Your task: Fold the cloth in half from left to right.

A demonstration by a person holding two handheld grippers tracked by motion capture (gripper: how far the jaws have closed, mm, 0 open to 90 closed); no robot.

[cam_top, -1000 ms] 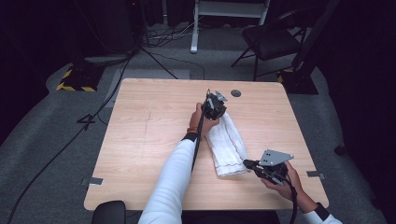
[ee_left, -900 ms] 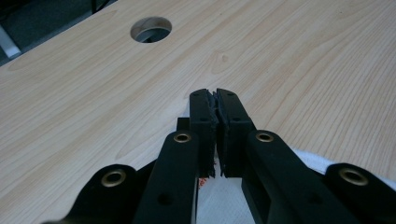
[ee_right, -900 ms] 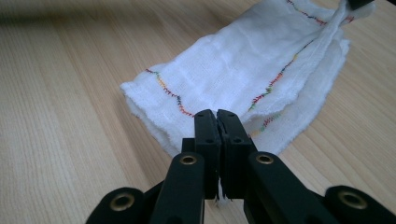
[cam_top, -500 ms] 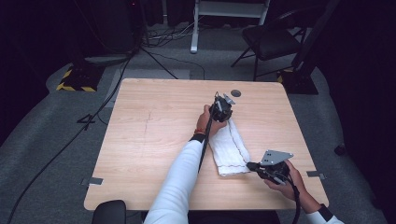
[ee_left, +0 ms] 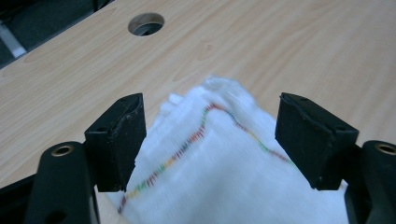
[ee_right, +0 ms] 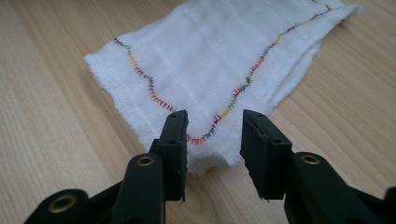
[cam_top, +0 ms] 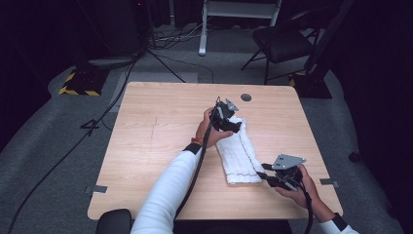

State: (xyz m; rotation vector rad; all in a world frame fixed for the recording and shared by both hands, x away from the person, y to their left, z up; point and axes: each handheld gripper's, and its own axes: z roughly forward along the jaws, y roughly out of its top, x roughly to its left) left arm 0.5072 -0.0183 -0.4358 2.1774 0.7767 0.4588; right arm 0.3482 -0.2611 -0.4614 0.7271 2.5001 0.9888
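High view: folded white cloth [cam_top: 239, 156] lies flat on the desk [cam_top: 146, 146], right of centre. Left gripper [cam_top: 233, 123] sits at the cloth's 12 o'clock end, right gripper [cam_top: 265, 171] at its 5 o'clock corner.

Left gripper view: jaws have just been opening, released, cloth [ee_left: 224, 163] between them.

Right gripper view: jaws likewise just parted, straddling the cloth [ee_right: 215, 60] edge untouched. Fold appears complete; withdrawal remains.

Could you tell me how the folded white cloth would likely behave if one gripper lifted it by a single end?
The white cloth is thin woven fabric lying flat in folded layers, so it would probably droop and unfold. It looks light. Its frayed, stitched edge suggests a soft, non-slippery grip.
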